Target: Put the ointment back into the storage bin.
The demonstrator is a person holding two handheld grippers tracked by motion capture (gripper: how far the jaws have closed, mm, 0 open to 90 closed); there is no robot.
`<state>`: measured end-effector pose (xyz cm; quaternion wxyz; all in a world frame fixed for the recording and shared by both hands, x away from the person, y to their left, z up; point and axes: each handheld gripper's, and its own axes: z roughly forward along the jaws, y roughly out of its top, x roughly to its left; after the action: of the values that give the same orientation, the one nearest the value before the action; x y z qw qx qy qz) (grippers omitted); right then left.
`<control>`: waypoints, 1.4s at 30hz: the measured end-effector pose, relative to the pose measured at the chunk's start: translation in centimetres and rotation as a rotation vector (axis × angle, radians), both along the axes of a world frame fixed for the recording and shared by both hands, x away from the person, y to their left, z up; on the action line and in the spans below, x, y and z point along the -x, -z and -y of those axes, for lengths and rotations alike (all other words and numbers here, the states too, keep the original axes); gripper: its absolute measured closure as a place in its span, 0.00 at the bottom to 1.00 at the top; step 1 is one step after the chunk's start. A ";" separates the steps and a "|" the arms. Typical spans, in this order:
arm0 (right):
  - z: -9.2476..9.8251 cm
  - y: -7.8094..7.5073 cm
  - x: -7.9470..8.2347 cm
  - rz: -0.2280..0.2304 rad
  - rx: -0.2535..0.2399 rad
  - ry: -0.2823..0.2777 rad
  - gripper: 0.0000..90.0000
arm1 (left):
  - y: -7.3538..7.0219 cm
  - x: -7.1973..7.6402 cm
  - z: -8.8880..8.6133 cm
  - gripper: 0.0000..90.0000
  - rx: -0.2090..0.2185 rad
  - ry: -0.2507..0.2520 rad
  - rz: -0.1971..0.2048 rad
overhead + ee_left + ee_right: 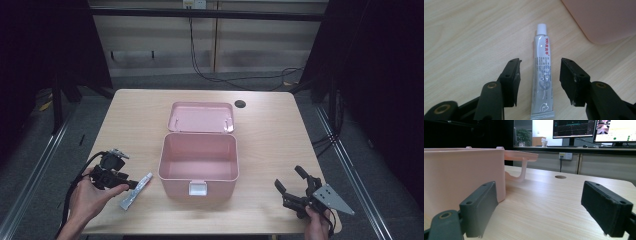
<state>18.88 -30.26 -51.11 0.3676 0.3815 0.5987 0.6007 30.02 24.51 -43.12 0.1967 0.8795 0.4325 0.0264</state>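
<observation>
Wooden table (pixel 270 130): light grain, rounded corners, a dark round hole (pixel 240 104) near its far edge, centre of the high view.

Pink storage box (pixel 198 165): centre of the table, lid (pixel 201 117) thrown back flat behind it, interior bare, white latch (pixel 197 188) on the near wall.

Silver tube (pixel 136 191): white cap, red lettering, lying flat at lower left, just beside the box's near left corner; cap end toward the box.

Left gripper (pixel 540 72): lower left, held in the left hand (pixel 90 200). Jaws wide apart, straddling the tube's lower half without touching it; nothing gripped.

Right gripper (pixel 291 181): lower right, held in the right hand (pixel 317 225), grey three-cornered plate on top. Jaws spread wide, empty, above bare table right of the box.
</observation>
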 end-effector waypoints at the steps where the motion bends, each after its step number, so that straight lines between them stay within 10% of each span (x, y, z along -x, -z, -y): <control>1: 0.0 0.0 0.0 -0.003 -0.001 -0.001 0.14 | 0.1 -0.1 0.1 0.57 -0.009 -0.002 -0.006; 42: 0.0 0.0 0.0 -0.007 -0.002 0.001 0.14 | 3.2 -2.4 3.3 0.74 -0.197 0.011 -0.206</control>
<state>18.87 -30.22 -51.11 0.3653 0.3843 0.5991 0.6000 32.38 21.20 -46.29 0.0643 0.8949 0.4409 -0.0228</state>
